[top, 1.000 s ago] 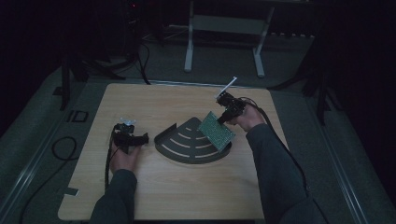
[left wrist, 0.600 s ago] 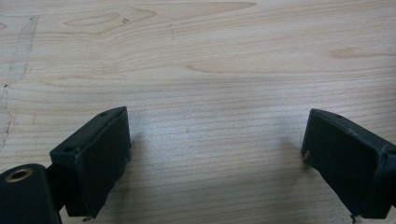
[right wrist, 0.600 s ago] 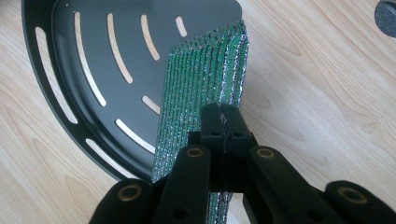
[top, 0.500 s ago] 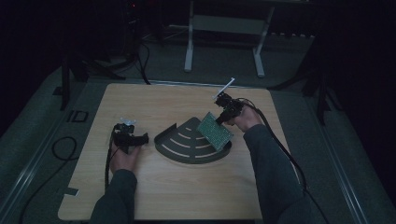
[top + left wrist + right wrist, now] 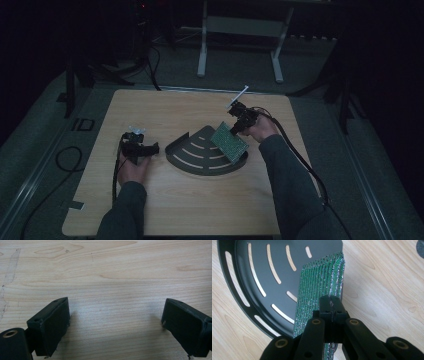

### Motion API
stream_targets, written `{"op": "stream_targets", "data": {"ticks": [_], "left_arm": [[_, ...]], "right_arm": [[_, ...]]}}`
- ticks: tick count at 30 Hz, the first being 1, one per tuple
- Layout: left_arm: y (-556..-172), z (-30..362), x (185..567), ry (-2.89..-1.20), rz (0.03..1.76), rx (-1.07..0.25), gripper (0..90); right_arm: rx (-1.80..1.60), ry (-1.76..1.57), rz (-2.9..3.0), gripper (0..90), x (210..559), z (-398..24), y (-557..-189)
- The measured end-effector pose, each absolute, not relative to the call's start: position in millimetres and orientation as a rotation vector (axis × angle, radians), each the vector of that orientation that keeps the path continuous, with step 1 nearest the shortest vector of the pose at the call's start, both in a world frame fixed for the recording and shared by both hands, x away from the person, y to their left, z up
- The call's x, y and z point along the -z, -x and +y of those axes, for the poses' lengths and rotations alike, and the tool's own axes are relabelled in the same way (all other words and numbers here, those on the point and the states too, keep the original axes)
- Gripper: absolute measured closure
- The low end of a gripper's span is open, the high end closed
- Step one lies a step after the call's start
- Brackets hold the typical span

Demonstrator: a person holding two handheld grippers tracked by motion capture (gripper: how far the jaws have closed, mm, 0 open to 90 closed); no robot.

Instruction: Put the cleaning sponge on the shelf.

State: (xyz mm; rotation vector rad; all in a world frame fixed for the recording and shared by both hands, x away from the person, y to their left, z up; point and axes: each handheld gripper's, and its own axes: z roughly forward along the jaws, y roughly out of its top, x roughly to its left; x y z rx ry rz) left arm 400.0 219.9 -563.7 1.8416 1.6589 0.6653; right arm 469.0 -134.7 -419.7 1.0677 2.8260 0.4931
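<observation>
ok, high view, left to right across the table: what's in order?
Left tongs → slotted black fan-shaped tray → green circuit board, tilted over the tray's right part → right tongs clamped on the board's upper edge, with the person's right hand behind them.

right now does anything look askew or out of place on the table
Only the green board: it is tilted, not flat, held by the right gripper with its fingers shut on one edge, its lower end over the right edge of the black slotted tray. The left gripper rests open on bare wood. Nothing looks spilled or damaged.
</observation>
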Motion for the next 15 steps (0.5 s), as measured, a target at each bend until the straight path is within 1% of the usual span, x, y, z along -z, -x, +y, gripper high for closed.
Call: {"op": "stream_targets", "data": {"ticks": [15], "left_arm": [[-400, 220, 564, -1.842, 1.659, -0.665, 8.4]], "right_arm": [[-0.466, -1.053, 2.854, 89.8, 433, -128, -468]]}}
